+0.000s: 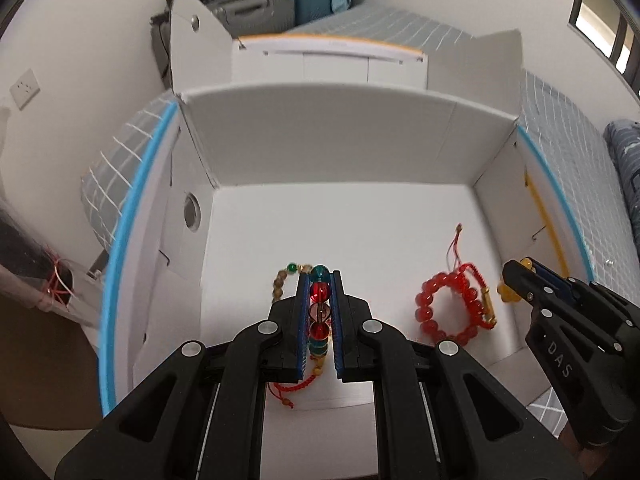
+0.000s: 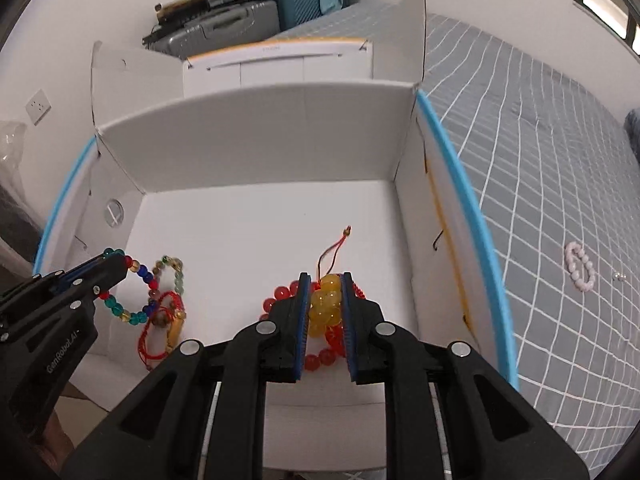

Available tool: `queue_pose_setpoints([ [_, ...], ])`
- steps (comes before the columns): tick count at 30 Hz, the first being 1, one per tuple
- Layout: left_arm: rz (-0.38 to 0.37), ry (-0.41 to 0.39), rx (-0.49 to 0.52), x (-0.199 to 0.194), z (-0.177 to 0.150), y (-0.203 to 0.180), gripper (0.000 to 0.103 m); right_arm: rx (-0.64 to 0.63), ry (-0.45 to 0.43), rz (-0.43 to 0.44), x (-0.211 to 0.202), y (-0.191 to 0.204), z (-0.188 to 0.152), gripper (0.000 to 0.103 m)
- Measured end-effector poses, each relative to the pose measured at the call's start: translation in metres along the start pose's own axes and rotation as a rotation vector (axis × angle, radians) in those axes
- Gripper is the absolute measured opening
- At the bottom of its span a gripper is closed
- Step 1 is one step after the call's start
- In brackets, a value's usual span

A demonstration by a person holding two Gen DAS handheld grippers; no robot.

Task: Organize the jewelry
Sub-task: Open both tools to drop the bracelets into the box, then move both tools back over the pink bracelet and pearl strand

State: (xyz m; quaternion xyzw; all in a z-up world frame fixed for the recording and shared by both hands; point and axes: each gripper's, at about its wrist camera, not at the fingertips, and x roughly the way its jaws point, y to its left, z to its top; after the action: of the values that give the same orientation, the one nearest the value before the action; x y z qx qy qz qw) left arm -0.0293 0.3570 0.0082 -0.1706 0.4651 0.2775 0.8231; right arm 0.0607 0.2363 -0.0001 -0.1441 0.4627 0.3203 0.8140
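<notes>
A wall socket [image 1: 25, 88] sits on the white wall at the far left, and a stack of grey and teal suitcases [image 2: 256, 4] fills the far corner of the room. The bed [image 2: 540, 168] wears a grey cover with a white grid, and on it stands an open white cardboard box [image 1: 320, 140] with blue-edged flaps; a 2nd white box [image 2: 280, 68] stands just behind it.

Over the box floor near its left wall, the left tongs [image 1: 319, 292] pinch a multicoloured bead bracelet [image 2: 136, 292] of red, teal, blue and clear beads, which hangs from their tips. Beside that bracelet, touching or overlapping it, lie a brownish-green bead bracelet [image 2: 172, 268] and a red cord bracelet [image 2: 160, 332] with a gold tube; how these 2 are tangled is hard to make out.

Toward the box's right wall, the right tongs [image 2: 326, 300] squeeze a bunched yellow bead bracelet [image 2: 325, 308]. Under and behind it lies a red bead bracelet [image 1: 452, 308], its thin red cord trailing toward the back wall of the box. From the right wrist view the tongs hide most of that red ring.

Out on the bed cover near the right edge, well apart from the box, lies a pale pink bead bracelet [image 2: 580, 266], with a tiny shiny item beside it too small to identify.
</notes>
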Motion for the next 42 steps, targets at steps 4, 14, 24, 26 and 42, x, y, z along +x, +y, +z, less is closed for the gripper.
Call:
queue_pose_setpoints([
  [4, 0.008, 0.022, -0.002, 0.008, -0.001, 0.003, 0.009, 0.012, 0.026, 0.004, 0.010, -0.004, -0.004, 0.015],
  [14, 0.046, 0.035, -0.014, 0.010, -0.002, 0.007, 0.017, 0.056, 0.023, 0.031, 0.016, -0.010, -0.002, 0.049],
  [24, 0.049, -0.101, -0.046, -0.040, -0.005, 0.012, 0.085, 0.166, -0.139, 0.074, -0.045, -0.023, 0.006, 0.095],
  [26, 0.025, -0.121, -0.043, -0.050, -0.007, 0.008, 0.089, 0.180, -0.161, 0.078, -0.056, -0.027, 0.008, 0.096],
  [42, -0.065, -0.216, 0.020, -0.094, -0.015, -0.047, 0.097, 0.180, -0.271, -0.037, -0.110, -0.074, -0.009, 0.096],
])
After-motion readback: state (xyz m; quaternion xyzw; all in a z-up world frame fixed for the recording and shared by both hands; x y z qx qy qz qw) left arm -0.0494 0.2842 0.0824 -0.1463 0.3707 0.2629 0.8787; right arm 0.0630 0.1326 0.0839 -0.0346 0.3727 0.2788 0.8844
